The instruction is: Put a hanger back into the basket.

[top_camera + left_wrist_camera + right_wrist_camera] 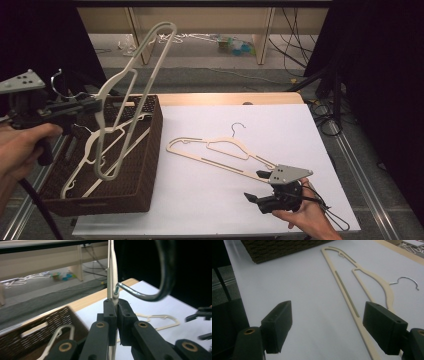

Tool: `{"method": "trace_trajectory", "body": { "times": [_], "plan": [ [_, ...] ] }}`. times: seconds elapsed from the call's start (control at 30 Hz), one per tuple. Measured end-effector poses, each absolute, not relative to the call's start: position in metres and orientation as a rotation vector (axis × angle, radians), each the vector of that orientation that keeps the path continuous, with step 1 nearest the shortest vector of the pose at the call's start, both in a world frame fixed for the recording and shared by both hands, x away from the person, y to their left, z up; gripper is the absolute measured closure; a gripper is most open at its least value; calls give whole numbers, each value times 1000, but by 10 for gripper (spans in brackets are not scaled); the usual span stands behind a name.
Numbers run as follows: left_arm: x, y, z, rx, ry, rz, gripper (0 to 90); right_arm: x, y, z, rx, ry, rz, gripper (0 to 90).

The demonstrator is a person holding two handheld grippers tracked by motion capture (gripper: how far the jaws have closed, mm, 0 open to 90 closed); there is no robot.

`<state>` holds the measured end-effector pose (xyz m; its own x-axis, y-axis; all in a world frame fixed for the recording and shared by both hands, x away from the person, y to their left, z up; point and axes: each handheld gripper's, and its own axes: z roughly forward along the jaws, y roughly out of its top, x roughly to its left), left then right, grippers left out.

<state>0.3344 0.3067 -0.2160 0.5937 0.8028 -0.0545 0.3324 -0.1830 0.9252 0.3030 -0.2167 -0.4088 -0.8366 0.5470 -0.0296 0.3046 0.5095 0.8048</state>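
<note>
My left gripper [97, 104] is shut on a cream hanger [131, 75] close to its metal hook [145, 296], holding it tilted in the air above a brown wicker basket [145, 170]. In the left gripper view the jaws [113, 303] pinch the hanger's thin body edge-on. A second cream hanger [220, 150] lies flat on the white table sheet [215, 205], its hook [407, 281] pointing away. My right gripper [257, 186] stands open near the front of the table, by that hanger's near end. In the right gripper view its jaws [331, 327] are wide apart with bare sheet between them.
More cream hangers [95, 150] lie inside the basket [37, 325]. The basket's corner [282, 247] sits at the sheet's left side. Beyond the table are a floor with cables, wooden furniture legs and small coloured items [235, 46].
</note>
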Motion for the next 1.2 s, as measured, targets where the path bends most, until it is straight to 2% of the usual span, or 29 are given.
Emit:
{"method": "trace_trajectory", "body": {
  "times": [0.3,0.6,0.83,1.0,1.2],
  "plan": [
    [337,346,-251,1832,1031,605,859,304,-217,-410,722,2457,1246,225],
    [340,368,-279,1915,1124,615,859,304,-218,-412,722,2472,1238,224],
    [350,370,-305,2018,1134,572,859,307,-218,-415,725,2470,1237,224],
    [357,366,-320,2006,1151,541,859,307,-218,-415,722,2479,1234,225],
    [372,366,-328,2070,1068,528,858,307,-218,-415,721,2481,1234,226]
  ]
}}
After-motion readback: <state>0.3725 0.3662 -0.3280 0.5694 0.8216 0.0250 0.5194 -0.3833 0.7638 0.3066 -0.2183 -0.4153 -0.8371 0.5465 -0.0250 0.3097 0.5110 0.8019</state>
